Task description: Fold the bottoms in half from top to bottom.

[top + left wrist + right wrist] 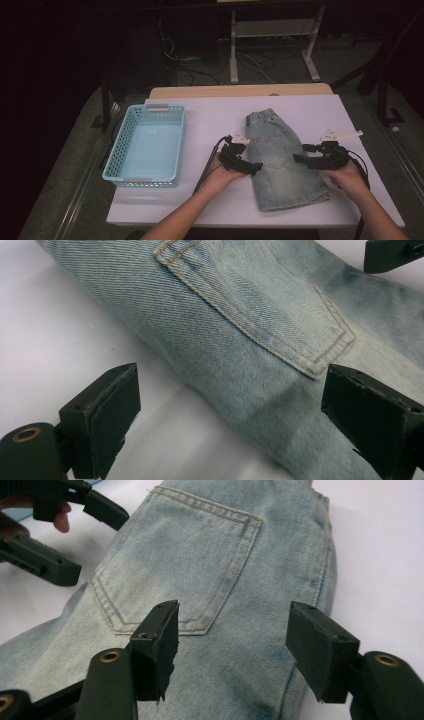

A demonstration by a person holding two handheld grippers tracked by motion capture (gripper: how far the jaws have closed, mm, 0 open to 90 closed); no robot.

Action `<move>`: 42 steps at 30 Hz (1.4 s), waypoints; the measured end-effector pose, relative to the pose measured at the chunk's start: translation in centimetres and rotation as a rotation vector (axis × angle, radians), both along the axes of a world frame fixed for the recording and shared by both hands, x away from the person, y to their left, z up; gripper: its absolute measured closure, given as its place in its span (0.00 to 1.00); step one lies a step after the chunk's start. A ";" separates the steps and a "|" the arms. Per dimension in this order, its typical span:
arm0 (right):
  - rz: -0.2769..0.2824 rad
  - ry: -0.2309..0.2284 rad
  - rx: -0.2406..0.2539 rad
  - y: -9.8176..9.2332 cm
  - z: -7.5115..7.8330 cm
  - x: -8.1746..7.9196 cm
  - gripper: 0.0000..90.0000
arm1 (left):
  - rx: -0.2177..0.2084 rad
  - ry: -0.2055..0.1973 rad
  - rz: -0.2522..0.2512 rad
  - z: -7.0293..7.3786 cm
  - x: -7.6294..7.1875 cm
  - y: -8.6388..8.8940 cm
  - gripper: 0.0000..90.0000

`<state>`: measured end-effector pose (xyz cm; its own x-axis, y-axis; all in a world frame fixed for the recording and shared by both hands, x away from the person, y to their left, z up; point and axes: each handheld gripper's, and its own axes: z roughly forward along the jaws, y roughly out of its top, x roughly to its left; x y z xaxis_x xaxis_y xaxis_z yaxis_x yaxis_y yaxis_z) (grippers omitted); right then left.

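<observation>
A pair of light blue denim shorts (280, 160) lies flat on the white table, waistband at the far end and a back pocket facing up. My left gripper (254, 168) rests at the shorts' left edge. In the left gripper view it (230, 390) is open, one jaw over bare table and the other over the denim (260, 340) just below the pocket corner. My right gripper (300, 155) reaches in from the shorts' right side. It (232, 630) stands open above the fabric (200, 570) near the pocket's lower seam, nothing pinched. The left gripper (95, 545) also appears across the shorts.
A pale blue plastic basket (112, 150) with nothing in it stands on the left part of the white table (210, 200). A wooden tabletop edge (240, 91) lies behind, with a metal frame and cables on the dark floor beyond.
</observation>
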<state>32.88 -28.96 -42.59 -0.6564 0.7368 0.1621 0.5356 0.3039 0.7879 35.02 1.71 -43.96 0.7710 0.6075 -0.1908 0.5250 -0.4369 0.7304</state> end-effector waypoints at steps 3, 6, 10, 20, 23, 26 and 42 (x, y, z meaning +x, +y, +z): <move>-0.025 -0.004 -0.007 -0.2 0.1 0.4 0.42 | 0.014 0.005 0.010 -0.3 0.2 -0.7 0.10; -0.064 0.002 -0.004 -0.7 0.2 1.3 0.42 | 0.029 0.007 0.018 -0.6 0.2 -1.3 0.10; -0.080 0.034 -0.019 -1.0 -0.4 1.7 0.42 | 0.051 0.020 0.029 -1.1 0.4 -1.6 0.10; -0.060 0.115 -0.089 -0.7 -1.9 2.1 0.44 | 0.079 0.001 0.021 -1.3 0.3 -1.8 0.13; -0.052 0.129 -0.116 -0.5 -2.3 2.2 0.45 | 0.093 -0.007 0.016 -1.3 0.1 -1.9 0.17; -0.049 0.145 -0.100 -0.6 -2.5 2.2 0.49 | 0.115 -0.022 0.011 -1.2 -0.1 -2.1 0.24; 0.004 0.198 -0.048 -0.3 -2.6 2.2 0.80 | 0.107 -0.002 -0.021 -0.8 -0.2 -2.4 0.72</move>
<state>35.08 -29.25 -45.16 -0.6183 0.7440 0.2534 0.6774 0.3409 0.6519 34.78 -0.64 -44.79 0.7840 0.6081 -0.1246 0.5138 -0.5229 0.6801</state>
